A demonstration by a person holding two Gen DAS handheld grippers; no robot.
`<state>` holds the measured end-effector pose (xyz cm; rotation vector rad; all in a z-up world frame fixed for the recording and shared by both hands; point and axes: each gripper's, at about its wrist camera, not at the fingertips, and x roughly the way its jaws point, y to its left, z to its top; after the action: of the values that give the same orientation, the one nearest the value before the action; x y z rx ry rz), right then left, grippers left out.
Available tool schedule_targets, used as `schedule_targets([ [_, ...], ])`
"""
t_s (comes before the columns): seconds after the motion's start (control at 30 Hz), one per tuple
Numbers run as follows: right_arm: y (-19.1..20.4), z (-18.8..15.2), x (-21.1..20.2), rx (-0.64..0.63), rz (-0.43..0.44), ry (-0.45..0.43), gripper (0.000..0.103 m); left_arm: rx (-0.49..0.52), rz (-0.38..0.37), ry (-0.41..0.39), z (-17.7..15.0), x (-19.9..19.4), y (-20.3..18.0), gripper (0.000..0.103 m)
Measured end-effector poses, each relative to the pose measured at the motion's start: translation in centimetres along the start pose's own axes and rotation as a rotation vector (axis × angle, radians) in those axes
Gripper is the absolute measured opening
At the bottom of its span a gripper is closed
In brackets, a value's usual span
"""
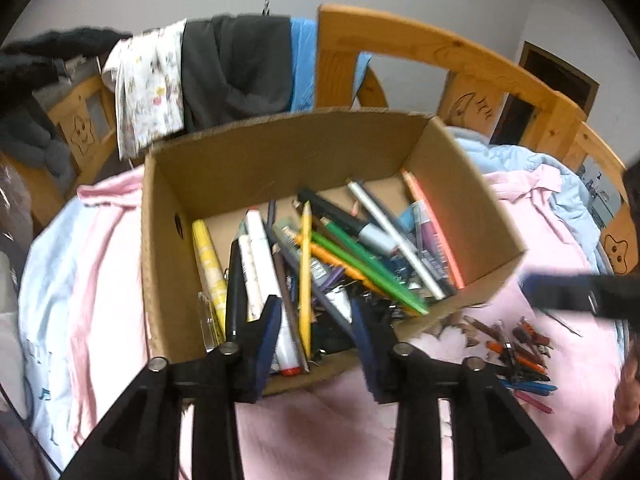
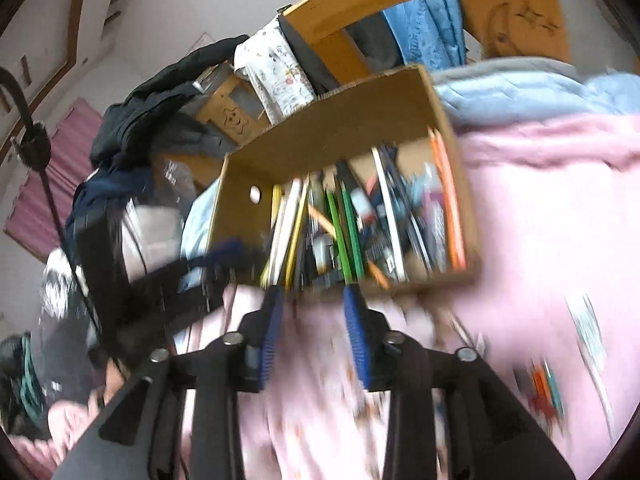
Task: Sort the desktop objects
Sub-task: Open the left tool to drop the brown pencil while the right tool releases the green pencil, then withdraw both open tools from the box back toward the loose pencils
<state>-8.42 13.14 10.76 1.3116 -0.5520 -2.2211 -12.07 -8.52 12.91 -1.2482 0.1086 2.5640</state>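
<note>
The open brown cardboard box (image 1: 280,152) sits on the pink bedspread (image 1: 312,432), crammed with pens, pencils and markers: a yellow pencil (image 1: 306,272), a bright green pen (image 1: 360,268), a white marker with a red cap (image 1: 276,300). The left gripper (image 1: 314,320) hangs right over the box's near edge, blue-padded jaws parted, nothing between them, tips just above the jumble. Off to its right, a small heap of loose coloured pencil stubs (image 1: 524,356) lies on the bedspread beside the box. The right gripper (image 2: 314,304) hovers just short of the box's near wall, jaws parted too and empty, its view blurred. Beyond the box: a wooden bed frame (image 1: 440,48) draped with clothes (image 1: 236,72).
</note>
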Motion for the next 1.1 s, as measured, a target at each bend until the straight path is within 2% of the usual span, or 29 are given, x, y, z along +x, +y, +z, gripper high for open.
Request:
schedule_targets([
  [0.07,-0.5,-3.1,-2.2,0.012,-0.007,0.036,0.039,0.022,0.014,-0.025,-0.2,-1.3,-1.2,0.051],
  [0.13,-1.0,-5.3,-4.0,0.019,-0.026,0.057,0.043,0.044,0.043,-0.049,-0.6,-2.6,-2.3,0.054],
  [0.2,-1.2,-7.6,-6.2,-0.003,-0.089,0.056,0.049,0.062,0.056,-0.046,-1.0,-3.2,-3.3,0.055],
  [0.27,-1.4,-9.0,-8.0,-0.020,-0.138,0.035,0.065,0.083,0.061,-0.023,-1.5,-3.5,-4.6,0.058],
  [0.33,-2.0,-9.9,-9.0,0.014,-0.141,0.016,0.075,0.107,0.091,0.013,-2.3,-3.5,-6.2,0.059],
  [0.37,-2.6,-10.1,-9.3,0.043,-0.129,0.011,0.076,0.115,0.119,0.031,-2.7,-3.5,-6.9,0.059],
  [0.5,-4.4,-10.2,-9.9,0.140,-0.074,0.001,0.077,0.169,0.170,0.060,-4.2,-4.7,-10.1,0.059],
  [0.6,-4.9,-10.7,-10.8,0.123,-0.122,-0.045,0.079,0.192,0.198,0.048,-4.7,-6.1,-12.3,0.061],
  [0.63,-5.0,-10.8,-10.9,0.119,-0.143,-0.056,0.080,0.186,0.204,0.030,-4.8,-6.8,-12.8,0.063],
  [0.67,-5.2,-11.0,-11.0,0.120,-0.150,-0.060,0.081,0.179,0.208,0.011,-4.9,-7.4,-13.3,0.070],
  [0.7,-5.5,-11.1,-11.1,0.131,-0.143,-0.061,0.082,0.173,0.215,-0.007,-4.9,-7.9,-13.8,0.076],
  [0.73,-6.1,-11.4,-11.1,0.163,-0.114,-0.060,0.082,0.168,0.231,-0.029,-5.0,-8.3,-14.3,0.077],
  [0.87,-7.6,-11.6,-10.8,0.255,-0.044,-0.048,0.082,0.200,0.298,-0.071,-5.8,-8.7,-16.2,0.077],
  [1.1,-7.7,-11.5,-11.4,0.249,-0.075,-0.081,0.083,0.225,0.317,-0.031,-7.3,-7.4,-18.1,0.078],
])
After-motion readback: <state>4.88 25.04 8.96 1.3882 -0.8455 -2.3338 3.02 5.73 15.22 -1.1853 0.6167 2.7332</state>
